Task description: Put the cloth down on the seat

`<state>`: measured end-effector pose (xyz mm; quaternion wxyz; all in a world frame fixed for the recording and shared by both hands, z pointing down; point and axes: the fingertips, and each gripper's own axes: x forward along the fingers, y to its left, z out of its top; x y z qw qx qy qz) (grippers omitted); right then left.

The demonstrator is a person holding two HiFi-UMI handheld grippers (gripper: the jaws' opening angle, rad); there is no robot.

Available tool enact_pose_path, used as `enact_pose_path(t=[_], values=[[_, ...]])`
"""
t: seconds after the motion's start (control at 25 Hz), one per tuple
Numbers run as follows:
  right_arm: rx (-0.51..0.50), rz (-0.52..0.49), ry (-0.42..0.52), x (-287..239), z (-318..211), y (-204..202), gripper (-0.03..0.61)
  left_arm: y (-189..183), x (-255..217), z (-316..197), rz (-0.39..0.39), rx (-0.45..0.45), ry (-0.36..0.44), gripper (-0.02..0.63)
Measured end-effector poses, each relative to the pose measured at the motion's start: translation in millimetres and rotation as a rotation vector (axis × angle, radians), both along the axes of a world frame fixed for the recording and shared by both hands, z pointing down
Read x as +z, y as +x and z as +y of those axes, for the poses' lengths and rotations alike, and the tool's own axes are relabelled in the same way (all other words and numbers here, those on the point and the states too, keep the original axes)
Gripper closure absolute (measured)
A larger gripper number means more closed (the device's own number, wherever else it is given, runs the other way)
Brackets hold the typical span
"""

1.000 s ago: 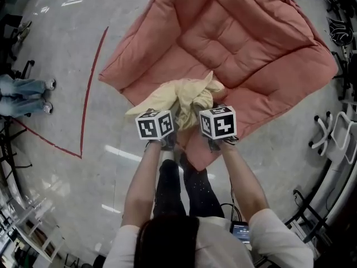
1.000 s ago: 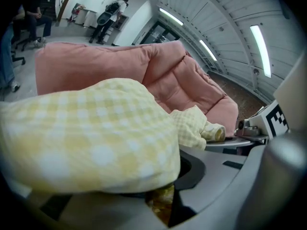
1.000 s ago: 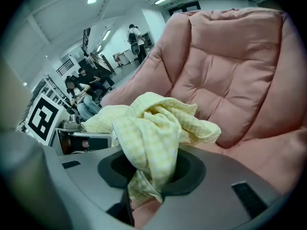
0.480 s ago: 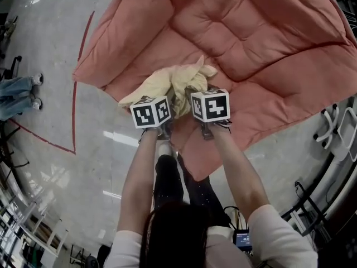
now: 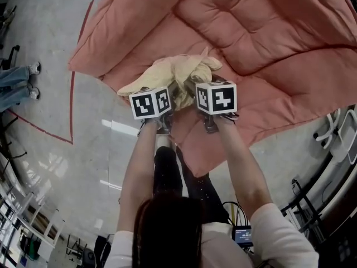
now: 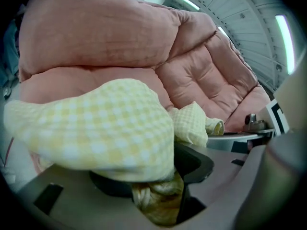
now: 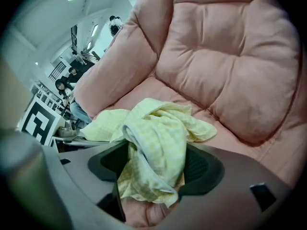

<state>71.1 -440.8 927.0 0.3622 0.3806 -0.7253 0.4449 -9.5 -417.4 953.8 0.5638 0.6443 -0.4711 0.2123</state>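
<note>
A pale yellow checked cloth (image 5: 175, 71) lies bunched on the front part of the big pink cushioned seat (image 5: 256, 32). Both grippers are at its near edge, side by side. The left gripper (image 5: 166, 96) has its jaws opening; a fold of cloth (image 6: 96, 128) drapes over one jaw and a bunch sits loosely in the gap of the gripper (image 6: 156, 193). The right gripper (image 5: 192, 89) is opening too, jaws spread wide (image 7: 153, 176), with a strip of cloth (image 7: 156, 138) hanging slack between them over the seat (image 7: 230, 56). Seat padding (image 6: 96, 37) fills the background.
Grey polished floor surrounds the seat, with a red line (image 5: 71, 102) painted at the left. A person's jeans and shoes (image 5: 17, 82) stand at the far left. White chair frames (image 5: 341, 133) stand at the right edge, shelving at the bottom left.
Both grippers and the cloth have moved forward, further over the seat's front. The cloth bundle now sits lower on the cushion.
</note>
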Motion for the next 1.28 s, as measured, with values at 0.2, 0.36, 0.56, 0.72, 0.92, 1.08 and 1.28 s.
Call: enact_pose_path(t=[0.2,0.36,0.56,0.72,0.92,1.08,1.28], values=[[0.007,0.008,0.001,-23.1,9.1,2.1,0.238,-8.7,-24.9,13.5,-0.027,0.003,-0.022,0.279],[0.032,0.013,0.021,-49.4,27.2,9.7,0.238,-15.2,-52.7,31.5,0.006,-0.044,-0.060,0.276],[0.051,-0.031,0.058,-101.5,44.5,16.3,0.238,-14.8,-105.0,46.0,-0.025,-0.017,-0.021,0.276],[0.088,-0.061,0.118,-149.7,47.5,17.7,0.238,-16.5,-150.8,47.5,0.008,-0.038,0.047,0.276],[0.055,-0.079,0.212,-216.2,66.2,18.8,0.238,1.4,-217.0,66.2,0.082,0.045,0.130,0.279],[0.080,-0.109,0.305,-273.6,71.4,5.7,0.239,-10.0,-277.2,65.5,0.023,0.117,0.269,0.304],[0.014,-0.099,0.414,-333.3,102.4,1.5,0.251,-6.1,-354.8,82.0,-0.010,0.114,0.468,0.400]])
